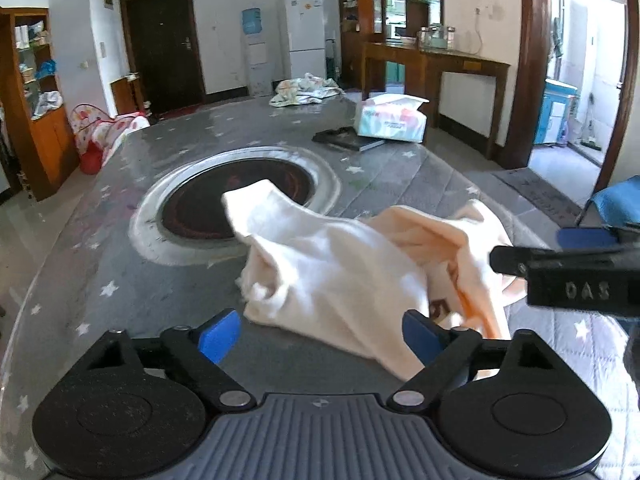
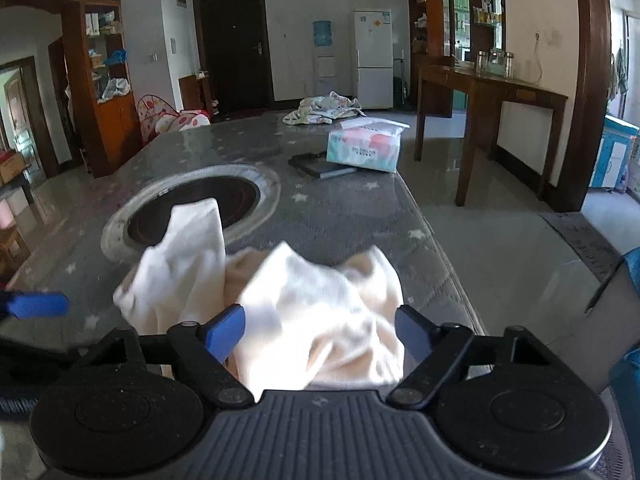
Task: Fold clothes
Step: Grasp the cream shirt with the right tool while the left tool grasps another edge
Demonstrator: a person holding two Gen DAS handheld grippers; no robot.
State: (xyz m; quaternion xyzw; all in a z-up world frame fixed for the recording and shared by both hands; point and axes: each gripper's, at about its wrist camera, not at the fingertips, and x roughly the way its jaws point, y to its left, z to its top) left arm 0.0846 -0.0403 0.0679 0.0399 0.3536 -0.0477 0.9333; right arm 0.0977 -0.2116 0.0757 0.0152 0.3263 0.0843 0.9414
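The garment point(image 1: 352, 276), cream with a peach side, lies in a crumpled heap on the table point(image 1: 120, 264), just on the near side of the round inset point(image 1: 236, 200), with one flap reaching over the inset's rim. No neat fold shows yet, so the folding looks barely begun: the cloth has to be spread flat before any fold can be made. The left gripper point(image 1: 320, 334) is spread wide with nothing between its fingers, just short of the heap's near edge. The right gripper point(image 2: 318, 334) is also spread, with the heap bulging between its fingers but not pinched. Beyond the inset lie a tissue pack point(image 2: 364, 146) and another bundled cloth point(image 2: 324, 108).
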